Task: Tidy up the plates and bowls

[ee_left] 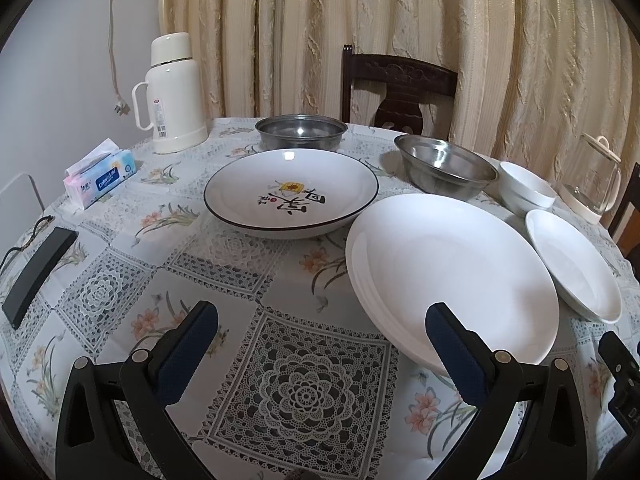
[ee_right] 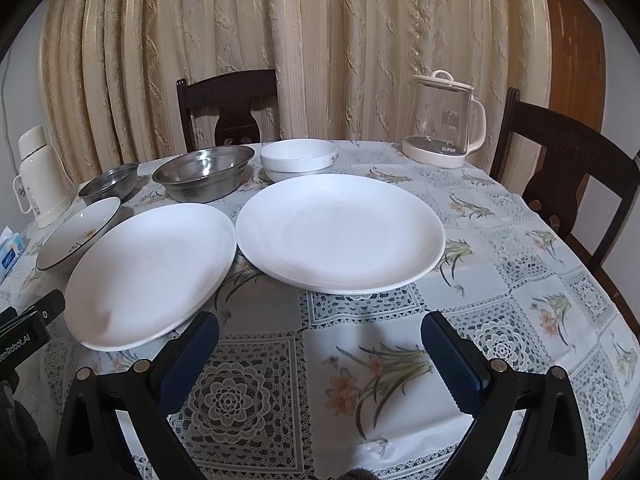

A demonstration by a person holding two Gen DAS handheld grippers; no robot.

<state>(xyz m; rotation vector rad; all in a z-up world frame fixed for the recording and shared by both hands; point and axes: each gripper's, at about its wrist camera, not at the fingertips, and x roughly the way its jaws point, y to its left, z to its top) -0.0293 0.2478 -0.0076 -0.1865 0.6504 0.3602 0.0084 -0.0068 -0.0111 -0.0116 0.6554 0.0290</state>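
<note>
The left gripper (ee_left: 320, 320) hangs with its jaws spread wide, nothing between them, above the lace-and-flower patterned tablecloth (ee_left: 304, 392). At about 2 o'clock from it, just past the right finger, lies the stack of large plain white plates (ee_left: 452, 268). At 12 o'clock, further out, sits the white dish with a black rim and painted characters (ee_left: 291, 192), and behind that at 12 the smaller steel bowl (ee_left: 301, 132). At 1 o'clock stands the wider steel bowl (ee_left: 446, 168).

The right gripper (ee_right: 320, 328) is likewise wide open and empty. A large white plate (ee_right: 340, 232) lies at its 12 o'clock, near the fingertips, with the plate stack (ee_right: 152, 268) at 10 o'clock, just beside it. Beyond, at 12, stand stacked white bowls (ee_right: 298, 158); a glass kettle with a cream base (ee_right: 440, 120) stands at 1 o'clock.
</note>
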